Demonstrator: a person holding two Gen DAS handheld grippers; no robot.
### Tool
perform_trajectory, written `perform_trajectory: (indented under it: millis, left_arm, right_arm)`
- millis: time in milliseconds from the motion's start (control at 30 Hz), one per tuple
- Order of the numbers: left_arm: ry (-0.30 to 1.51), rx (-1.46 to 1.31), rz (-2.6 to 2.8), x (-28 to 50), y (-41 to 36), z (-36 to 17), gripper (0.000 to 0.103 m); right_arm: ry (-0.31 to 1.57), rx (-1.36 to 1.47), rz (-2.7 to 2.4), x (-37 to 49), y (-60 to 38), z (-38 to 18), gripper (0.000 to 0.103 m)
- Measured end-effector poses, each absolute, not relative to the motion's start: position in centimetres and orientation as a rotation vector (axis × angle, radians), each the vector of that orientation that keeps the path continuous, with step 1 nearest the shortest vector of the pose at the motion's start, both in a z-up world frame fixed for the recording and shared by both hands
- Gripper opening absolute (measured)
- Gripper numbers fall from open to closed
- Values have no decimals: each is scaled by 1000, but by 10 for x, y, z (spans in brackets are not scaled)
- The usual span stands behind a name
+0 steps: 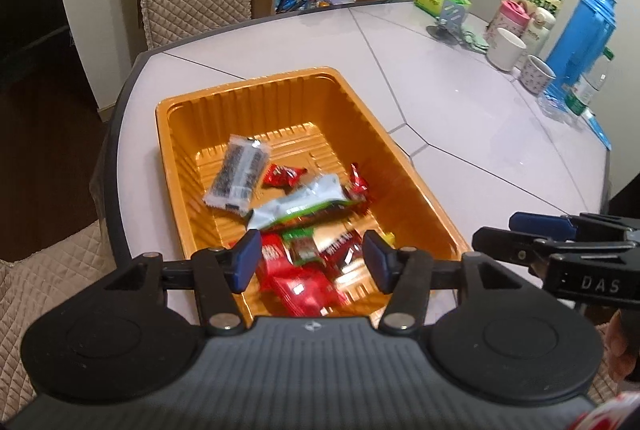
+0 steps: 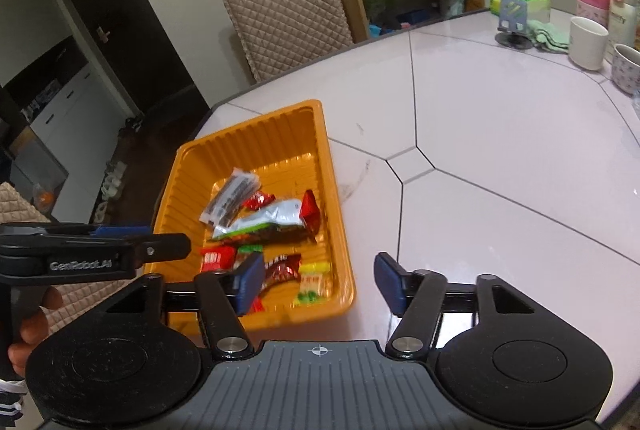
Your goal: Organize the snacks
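Snacks [image 1: 304,213] fill the orange tray [image 1: 356,101] beneath both empty, spread tongs [image 1: 310,264] [image 2: 318,284].

Red snack packets [image 1: 300,286] blurred behind left fingers [image 1: 246,260]

The orange tray [image 2: 256,133] sits at the table's [image 2: 500,157] near-left corner, its far half bare beyond the heaped snack packets [image 2: 264,226], while cups [image 2: 588,43], a blue flask [image 1: 580,37] and boxes crowd the far-right edge.
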State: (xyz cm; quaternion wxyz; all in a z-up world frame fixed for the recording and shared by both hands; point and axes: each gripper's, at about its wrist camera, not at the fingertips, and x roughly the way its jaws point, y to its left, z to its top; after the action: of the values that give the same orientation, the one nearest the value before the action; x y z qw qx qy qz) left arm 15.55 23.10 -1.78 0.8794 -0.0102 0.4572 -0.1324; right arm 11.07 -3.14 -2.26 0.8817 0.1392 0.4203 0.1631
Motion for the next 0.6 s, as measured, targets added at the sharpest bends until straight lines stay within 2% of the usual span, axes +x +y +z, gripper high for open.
perform_trajectory:
  millis: [133, 300, 600]
  left_arm:
    - [932, -38, -238, 129, 230, -7, 71]
    - [947, -68, -207, 97, 223, 1, 72]
    - [985, -83, -137, 49, 183, 0, 76]
  right_arm:
    - [882, 275, 349, 98, -34, -19, 79]
    - [885, 266, 372, 85, -39, -16, 83]
    - [898, 207, 416, 49, -74, -14, 85]
